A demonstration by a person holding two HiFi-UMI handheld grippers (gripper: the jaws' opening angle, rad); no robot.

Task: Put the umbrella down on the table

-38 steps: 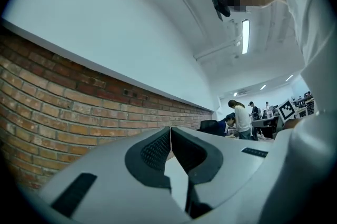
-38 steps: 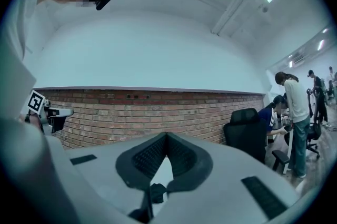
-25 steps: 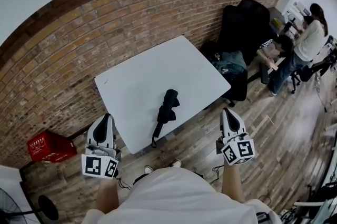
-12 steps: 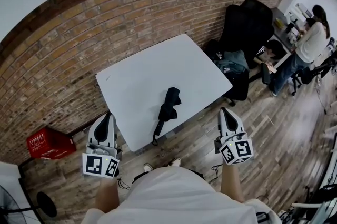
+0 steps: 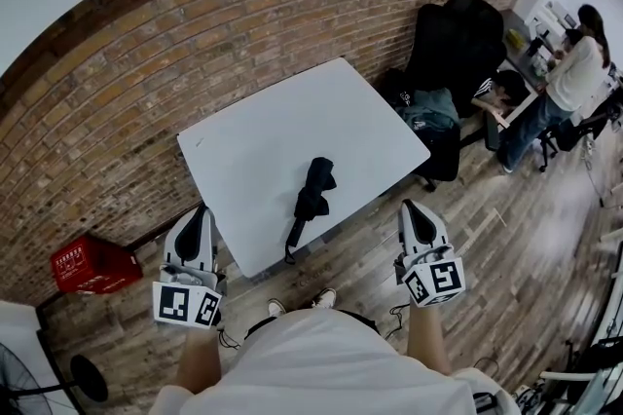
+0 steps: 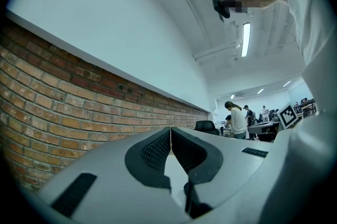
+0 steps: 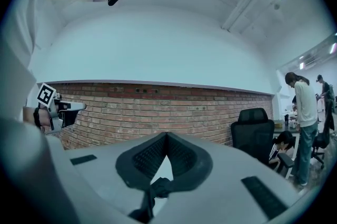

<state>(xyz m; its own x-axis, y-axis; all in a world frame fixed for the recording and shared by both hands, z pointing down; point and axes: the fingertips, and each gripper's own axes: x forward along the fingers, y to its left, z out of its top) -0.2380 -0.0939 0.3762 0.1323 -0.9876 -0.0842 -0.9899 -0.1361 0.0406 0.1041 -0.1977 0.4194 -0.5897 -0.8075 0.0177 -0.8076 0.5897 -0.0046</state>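
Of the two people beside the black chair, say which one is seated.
The person in the dark striped top, low next to the chair; the person in the white top stands upright.

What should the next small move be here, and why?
Probably none, just lower the hands: the umbrella already lies on the table, and the left claw and right claw are both shut, empty and apart from it.

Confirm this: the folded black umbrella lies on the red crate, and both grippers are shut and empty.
Wrong on one point: the head view shows the umbrella lying on the white table, not the red crate. The left gripper and right gripper are indeed shut and empty.
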